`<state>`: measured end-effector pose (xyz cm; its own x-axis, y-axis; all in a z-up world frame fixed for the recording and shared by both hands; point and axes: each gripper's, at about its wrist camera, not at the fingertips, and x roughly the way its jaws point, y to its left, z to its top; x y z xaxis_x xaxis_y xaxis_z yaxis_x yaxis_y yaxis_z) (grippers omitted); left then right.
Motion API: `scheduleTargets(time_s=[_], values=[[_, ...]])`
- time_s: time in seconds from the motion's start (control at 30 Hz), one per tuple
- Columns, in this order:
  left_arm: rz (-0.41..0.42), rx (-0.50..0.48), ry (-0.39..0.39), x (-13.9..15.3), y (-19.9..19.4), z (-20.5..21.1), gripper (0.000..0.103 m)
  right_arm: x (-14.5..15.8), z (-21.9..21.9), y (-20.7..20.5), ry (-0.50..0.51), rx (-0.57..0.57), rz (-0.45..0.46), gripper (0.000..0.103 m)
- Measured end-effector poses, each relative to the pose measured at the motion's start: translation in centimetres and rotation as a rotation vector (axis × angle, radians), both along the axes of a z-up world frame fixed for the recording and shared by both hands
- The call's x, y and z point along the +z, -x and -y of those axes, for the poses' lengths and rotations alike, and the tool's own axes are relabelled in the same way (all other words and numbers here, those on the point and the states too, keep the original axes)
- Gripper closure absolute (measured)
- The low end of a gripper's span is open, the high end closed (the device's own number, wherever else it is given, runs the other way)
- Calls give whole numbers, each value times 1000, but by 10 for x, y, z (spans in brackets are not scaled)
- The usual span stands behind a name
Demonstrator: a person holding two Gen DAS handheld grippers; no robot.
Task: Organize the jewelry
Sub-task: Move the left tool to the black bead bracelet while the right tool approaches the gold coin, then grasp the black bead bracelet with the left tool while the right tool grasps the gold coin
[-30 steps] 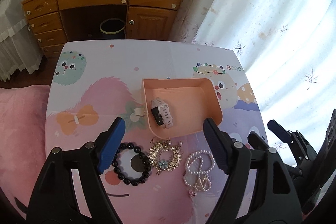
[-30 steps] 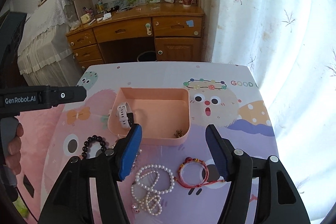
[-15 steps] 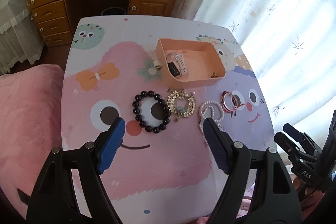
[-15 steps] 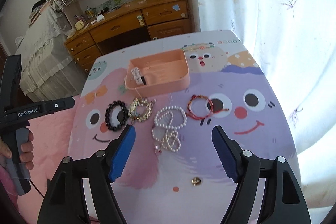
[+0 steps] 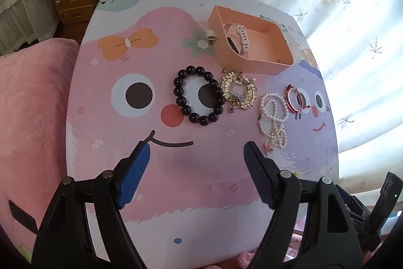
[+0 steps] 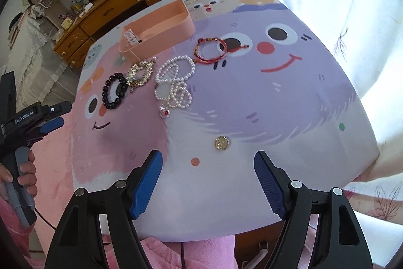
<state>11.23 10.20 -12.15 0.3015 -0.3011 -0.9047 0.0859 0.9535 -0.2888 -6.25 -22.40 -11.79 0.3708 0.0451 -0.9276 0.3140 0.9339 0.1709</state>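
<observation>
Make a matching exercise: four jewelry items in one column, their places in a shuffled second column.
1. watch
2. black bead bracelet
3. red string bracelet
4. small gold ring

A. alone on the table, nearest the right gripper
B. inside the peach tray
C. beside the gold chain bracelet
D. beside the pearl strand

Pairs: 1-B, 2-C, 3-D, 4-A

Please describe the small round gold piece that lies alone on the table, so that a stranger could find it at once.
Start at the peach plastic tray on the cartoon-printed table. In front of it lies a row of bracelets, ending with the white pearl strand. Nearer than these, alone on the pale area, lies the small round gold brooch-like disc: flat, coin-sized, touching nothing.
</observation>
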Motion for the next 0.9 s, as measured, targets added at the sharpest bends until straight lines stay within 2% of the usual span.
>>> scheduleTargets(time_s=[0.1,0.3,0.4,0.57,0.7,0.77,0.83,0.9], values=[[-36,27,-24,-19,-15,2,28,-20,2,-6,22,-42,-40,31],[-40,73,-43,-50,-48,10,28,-53,-4,-15,91,-49,-23,47],[-38,90,-38,-63,-60,15,29,-62,-11,-21,144,-21,-3,49],[-27,113,-43,-76,-72,21,41,-68,-20,-30,192,29,19,50],[-9,101,-54,-79,-77,25,44,-74,-27,-38,217,65,4,65],[-1,92,-72,-80,-78,27,49,-75,-29,-39,224,77,4,67],[4,86,-81,-82,-79,28,61,-75,-27,-40,220,82,8,67],[2,81,-88,-85,-81,29,66,-78,-26,-42,205,87,2,68]])
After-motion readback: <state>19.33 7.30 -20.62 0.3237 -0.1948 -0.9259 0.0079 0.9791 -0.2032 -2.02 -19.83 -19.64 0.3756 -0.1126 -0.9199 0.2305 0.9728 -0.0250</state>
